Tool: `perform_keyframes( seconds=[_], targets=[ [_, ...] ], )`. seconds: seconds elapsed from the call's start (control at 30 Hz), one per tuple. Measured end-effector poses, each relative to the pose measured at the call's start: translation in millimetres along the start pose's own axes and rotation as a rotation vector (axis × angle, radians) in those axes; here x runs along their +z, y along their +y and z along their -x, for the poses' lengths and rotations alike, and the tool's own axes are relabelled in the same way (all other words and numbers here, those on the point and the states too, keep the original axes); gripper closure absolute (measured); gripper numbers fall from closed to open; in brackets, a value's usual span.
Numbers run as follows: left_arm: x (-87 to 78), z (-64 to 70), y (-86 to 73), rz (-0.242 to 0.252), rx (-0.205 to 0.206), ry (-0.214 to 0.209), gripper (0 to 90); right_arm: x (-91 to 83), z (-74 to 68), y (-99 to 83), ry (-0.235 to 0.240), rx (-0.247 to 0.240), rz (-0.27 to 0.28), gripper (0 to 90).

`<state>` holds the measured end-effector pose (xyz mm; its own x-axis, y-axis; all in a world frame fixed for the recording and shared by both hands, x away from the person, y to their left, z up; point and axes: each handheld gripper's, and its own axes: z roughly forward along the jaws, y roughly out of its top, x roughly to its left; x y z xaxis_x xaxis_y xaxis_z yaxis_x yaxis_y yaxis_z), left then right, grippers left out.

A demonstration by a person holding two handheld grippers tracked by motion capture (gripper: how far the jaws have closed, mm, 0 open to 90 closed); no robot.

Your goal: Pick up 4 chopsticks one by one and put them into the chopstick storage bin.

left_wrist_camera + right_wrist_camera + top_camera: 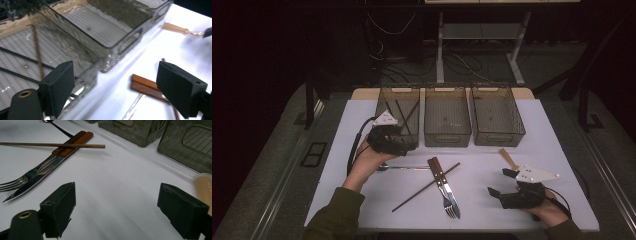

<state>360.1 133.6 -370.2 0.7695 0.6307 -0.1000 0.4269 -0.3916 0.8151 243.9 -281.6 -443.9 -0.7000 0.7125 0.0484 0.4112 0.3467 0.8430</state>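
My left gripper [404, 141] [120, 87] hangs open over the front edge of the left clear bin [382, 107] [87, 62], nothing between its jaws. Inside that bin lie a few chopsticks [404, 117] [37, 53]. My right gripper [499, 181] [117, 212] is open just above the white table near the front right, also holding nothing. A knife and fork with wooden handles [444, 187] [50, 162] lie mid-table, with a brown chopstick [427, 187] [52, 145] across them. A pale-handled utensil [509, 159] [205, 187] lies beside the right gripper.
Two more clear bins, middle [447, 136] and right [498, 137], stand in a row at the back. A spoon [399, 168] lies under the left hand. The white table [557, 135] has bare room at its right and front left. Desk legs and cables stand beyond.
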Motion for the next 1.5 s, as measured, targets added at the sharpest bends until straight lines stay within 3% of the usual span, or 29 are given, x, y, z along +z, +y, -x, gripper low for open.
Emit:
perform_keyframes(
  seconds=[0.27,0.6,0.83,1.0,1.2,1.5],
  targets=[
    [1.6,23.9,-22.9,0.006,0.018,-0.023,14.6,-0.1,-0.1,0.0,0.0,0.002,0.003,15.4],
    [12.6,52.2,-48.3,-0.043,0.055,-0.071,16.3,2.6,0.6,-0.3,-0.004,0.007,-0.006,15.4],
    [19.4,65.5,-64.8,-0.088,0.076,-0.125,29.6,1.9,0.7,-0.3,-0.007,0.005,-0.005,15.4],
    [22.3,70.2,-69.0,-0.111,0.082,-0.165,45.5,1.7,0.1,-0.4,-0.007,0.002,-0.004,15.4],
    [28.9,76.0,-71.9,-0.144,0.093,-0.182,63.1,1.8,0.1,-0.4,-0.008,-0.002,-0.005,15.4],
    [36.2,76.7,-75.6,-0.192,0.096,-0.178,72.1,1.8,-0.2,-0.4,-0.006,-0.004,-0.009,15.4]
  ],
)
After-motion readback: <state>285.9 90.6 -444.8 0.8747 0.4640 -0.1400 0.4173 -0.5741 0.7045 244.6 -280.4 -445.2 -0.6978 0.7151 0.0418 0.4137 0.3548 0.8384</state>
